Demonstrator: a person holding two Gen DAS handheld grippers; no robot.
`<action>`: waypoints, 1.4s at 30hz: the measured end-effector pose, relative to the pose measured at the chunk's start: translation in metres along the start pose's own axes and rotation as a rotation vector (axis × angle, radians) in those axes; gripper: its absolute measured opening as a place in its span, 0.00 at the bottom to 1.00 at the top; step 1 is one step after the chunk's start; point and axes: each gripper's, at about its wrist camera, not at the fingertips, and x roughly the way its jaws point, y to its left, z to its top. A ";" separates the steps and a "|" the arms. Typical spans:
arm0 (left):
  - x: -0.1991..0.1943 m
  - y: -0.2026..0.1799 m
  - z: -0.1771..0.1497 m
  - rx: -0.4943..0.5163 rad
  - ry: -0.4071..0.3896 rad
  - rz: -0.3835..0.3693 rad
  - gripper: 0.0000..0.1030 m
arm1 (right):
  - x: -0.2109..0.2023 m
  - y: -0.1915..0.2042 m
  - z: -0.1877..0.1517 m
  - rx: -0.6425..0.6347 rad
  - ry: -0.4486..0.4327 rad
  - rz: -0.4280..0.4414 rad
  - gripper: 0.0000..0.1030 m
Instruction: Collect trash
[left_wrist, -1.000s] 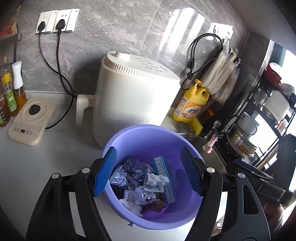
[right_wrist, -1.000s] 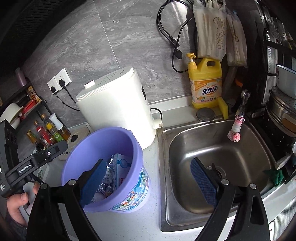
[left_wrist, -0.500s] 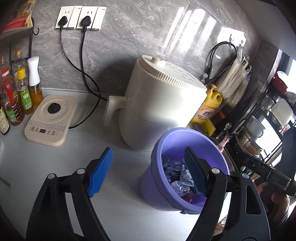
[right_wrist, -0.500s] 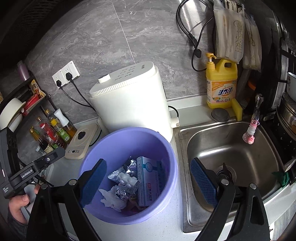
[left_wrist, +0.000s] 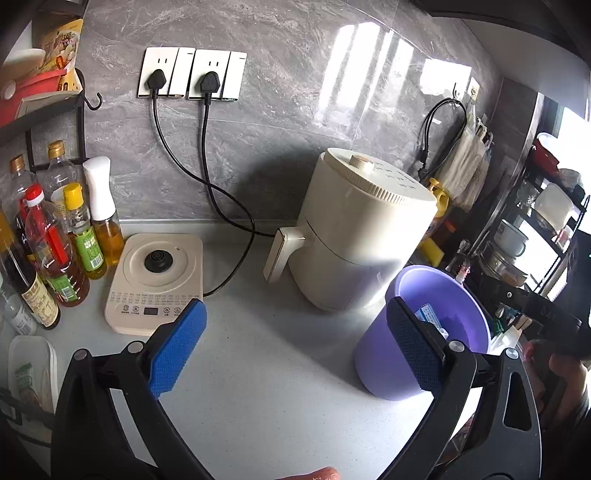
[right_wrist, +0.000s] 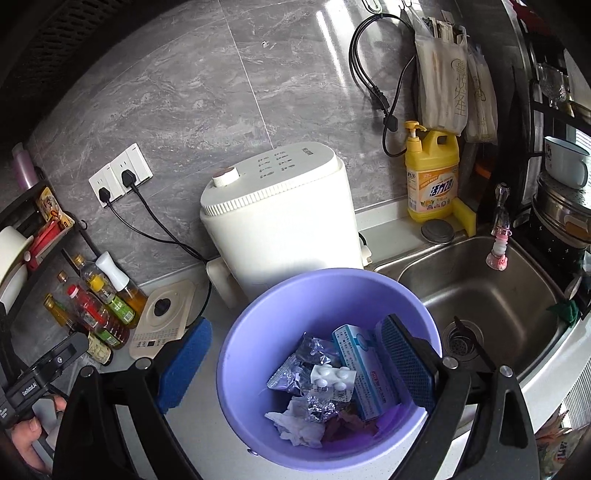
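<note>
A purple bucket (right_wrist: 332, 284) stands on the grey counter between an air fryer and the sink. It holds crumpled foil wrappers (right_wrist: 303, 365), a blue-and-white box (right_wrist: 364, 373), a white blister piece (right_wrist: 332, 376) and a tissue (right_wrist: 295, 424). My right gripper (right_wrist: 295, 363) hovers above the bucket, open and empty, one blue pad left of the bucket and the other over its right inner wall. My left gripper (left_wrist: 295, 347) is over bare counter left of the bucket (left_wrist: 391, 365). Its jaws are opening and nothing is between them.
A cream air fryer (left_wrist: 362, 229) stands behind the bucket, with a kettle base (left_wrist: 155, 280) and oil bottles (left_wrist: 59, 254) to its left. The steel sink (right_wrist: 480, 295), a yellow detergent bottle (right_wrist: 432, 181) and a dish rack lie right. Cords run from the wall sockets (left_wrist: 192, 74).
The left gripper has swung left, away from the bucket, and its jaws have spread wider. The right gripper has shifted left, so the bucket now lies under its fingers.
</note>
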 end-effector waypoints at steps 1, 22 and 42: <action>-0.002 0.006 0.002 0.003 0.004 -0.004 0.94 | -0.001 0.006 -0.001 0.007 -0.004 -0.013 0.88; -0.087 0.012 -0.014 0.088 -0.060 0.050 0.94 | -0.053 0.074 -0.035 -0.068 -0.055 0.055 0.92; -0.210 -0.033 -0.100 -0.022 -0.108 0.139 0.94 | -0.160 0.064 -0.107 -0.142 -0.050 0.203 0.92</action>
